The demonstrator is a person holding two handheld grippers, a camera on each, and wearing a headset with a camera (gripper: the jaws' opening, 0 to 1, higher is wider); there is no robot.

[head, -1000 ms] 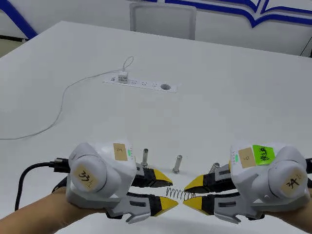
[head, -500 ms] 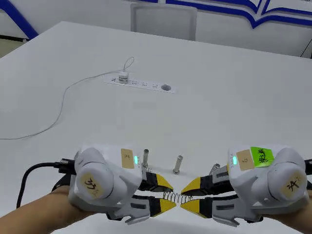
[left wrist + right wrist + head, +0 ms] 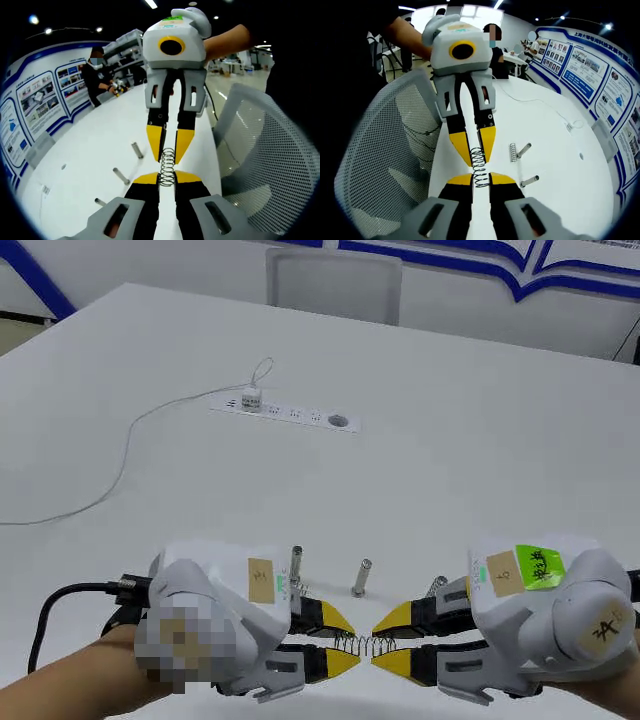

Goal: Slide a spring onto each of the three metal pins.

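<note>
Head view: left tool (image 3: pixel 343 644) and right tool (image 3: pixel 384 644) each pinch one end of the spring (image 3: pixel 361 644) over the worktop (image 3: pixel 450 440), near the middle pin (image 3: pixel 362 577).

Left gripper view: the coil looks light and bendy, likely to flick away; hold the end turns gently.

Right gripper view: the pinch seems firm.

L gripper (image 3: pixel 350 644), R gripper (image 3: pixel 380 645) tip-to-tip, both clamped.

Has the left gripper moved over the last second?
Yes. Against the nearest pin, the left gripper sits lower in the head view, jaws narrowed around the spring.
</note>
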